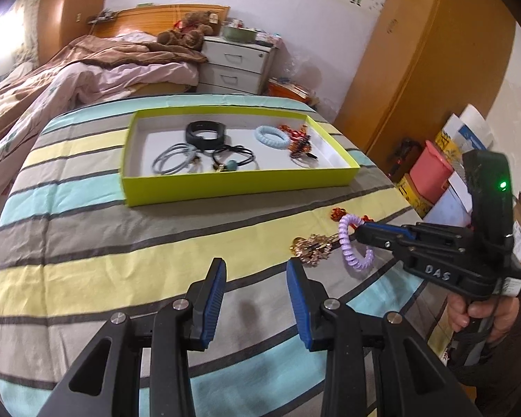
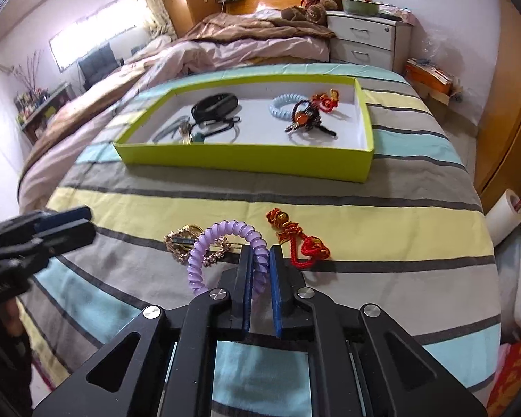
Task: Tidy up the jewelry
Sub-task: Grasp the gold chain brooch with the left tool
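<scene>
A purple spiral hair tie [image 2: 208, 243] stands up off the striped cloth, and my right gripper [image 2: 260, 253] is shut on its right side; from the left wrist the purple spiral hair tie [image 1: 350, 243] hangs from the right gripper [image 1: 359, 234]. Beside it lie a gold hair clip [image 2: 184, 243] and a red knot charm [image 2: 297, 239]. My left gripper [image 1: 257, 271] hovers open over the cloth with nothing between its blue pads. The yellow-green tray [image 1: 232, 182] farther back holds a black band [image 1: 205, 132], a light blue spiral tie [image 1: 271, 135], cords and a beaded ornament [image 2: 305, 116].
The striped cloth [image 1: 121, 236] covers a rounded table. Behind it are a bed [image 1: 87, 66], a white nightstand [image 1: 236, 62] and a wooden wardrobe [image 1: 427, 80]. Boxes and a pink bin [image 1: 430, 172] stand on the floor at the right. A person's hand [image 1: 482, 312] grips the right tool's handle.
</scene>
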